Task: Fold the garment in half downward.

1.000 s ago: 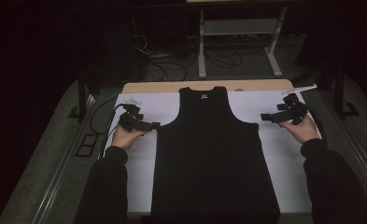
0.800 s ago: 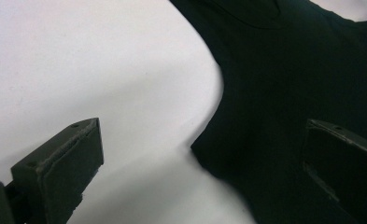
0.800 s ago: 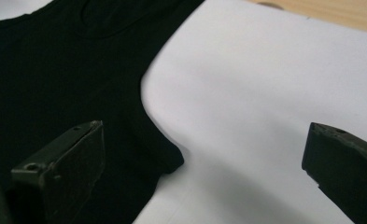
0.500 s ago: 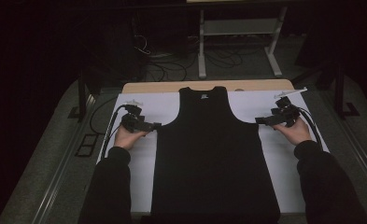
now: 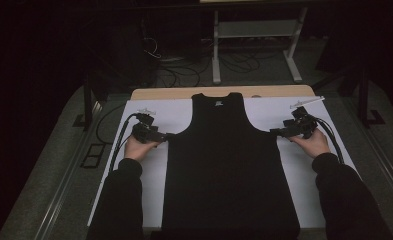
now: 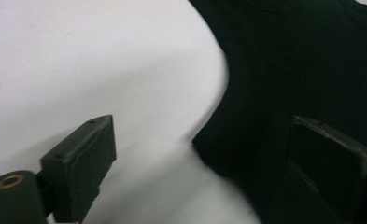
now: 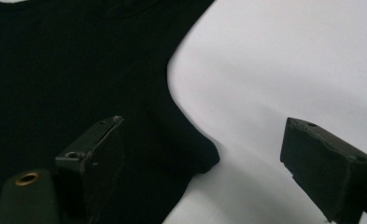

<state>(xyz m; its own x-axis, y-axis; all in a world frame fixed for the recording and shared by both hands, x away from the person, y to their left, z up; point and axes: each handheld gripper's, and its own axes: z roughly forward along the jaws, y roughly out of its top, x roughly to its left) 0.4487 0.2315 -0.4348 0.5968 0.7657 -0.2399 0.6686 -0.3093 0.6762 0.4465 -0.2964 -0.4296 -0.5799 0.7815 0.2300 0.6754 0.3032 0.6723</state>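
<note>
A black tank top (image 5: 229,165) lies flat, neck away from me, on a white sheet (image 5: 304,190) that covers the table. My left gripper (image 5: 166,136) sits at the top's left underarm corner. In the left gripper view the gripper (image 6: 201,135) has just been closing, and its jaws stand apart with the tank top (image 6: 288,70) corner between them, not pinched. My right gripper (image 5: 275,131) is at the right underarm corner. In the right gripper view the gripper (image 7: 204,126) has also just been closing, and it straddles the tank top (image 7: 69,70) corner without pressing it.
The table's wooden far edge (image 5: 224,92) shows beyond the sheet. Behind it on the dark floor stand a metal rack (image 5: 254,35) and loose cables (image 5: 169,65). Small pale strips (image 5: 306,102) lie at the sheet's far corners. Black cables trail from both grippers.
My right gripper has edged a little inward to the top's side seam. The left hand has stayed about where it was.
</note>
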